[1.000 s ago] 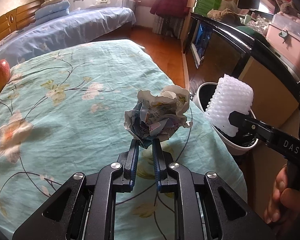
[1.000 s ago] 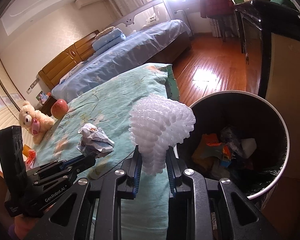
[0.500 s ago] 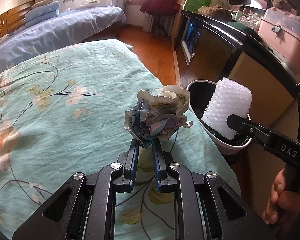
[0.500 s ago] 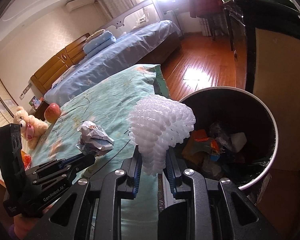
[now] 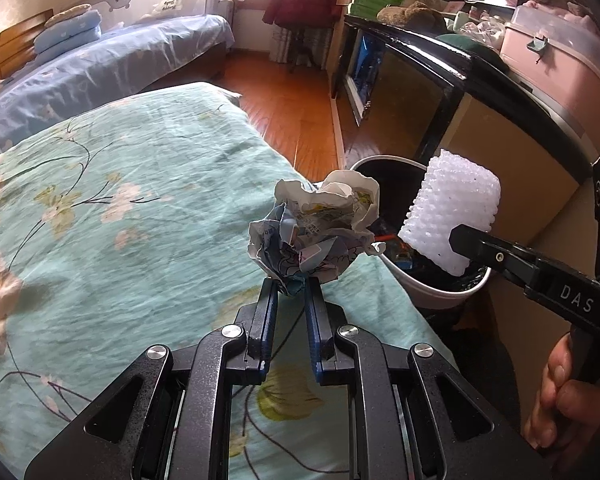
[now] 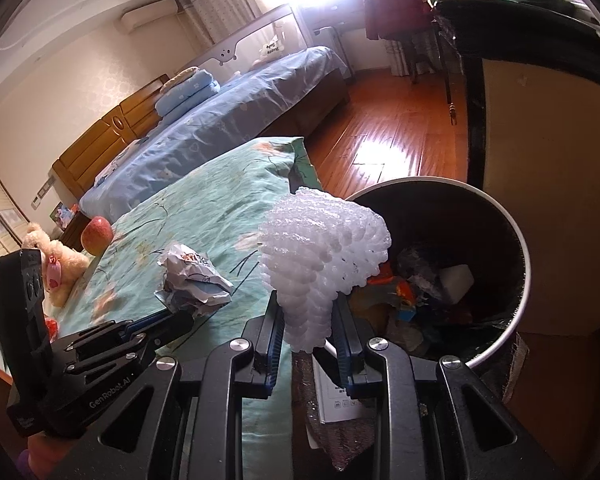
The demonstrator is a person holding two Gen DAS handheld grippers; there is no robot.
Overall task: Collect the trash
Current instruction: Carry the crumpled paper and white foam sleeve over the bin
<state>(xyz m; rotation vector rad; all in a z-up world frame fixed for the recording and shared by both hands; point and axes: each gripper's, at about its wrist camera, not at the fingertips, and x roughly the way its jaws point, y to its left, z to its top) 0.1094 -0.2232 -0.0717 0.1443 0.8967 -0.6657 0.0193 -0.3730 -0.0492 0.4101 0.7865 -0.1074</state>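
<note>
My left gripper is shut on a crumpled paper ball, held above the bed's right edge next to the bin; the ball also shows in the right wrist view. My right gripper is shut on a white foam fruit net, held at the near rim of the white trash bin. In the left wrist view the net hangs over the bin, with the right gripper beneath it. The bin holds several pieces of trash.
A bed with a teal floral cover lies left of the bin. A red apple and a teddy bear sit at its far end. A black-edged cabinet stands behind the bin. A second bed is beyond.
Both grippers have moved closer to the bin with their loads. The foam net now sits at the bin's rim, and the paper ball is nearer the bed's edge.
</note>
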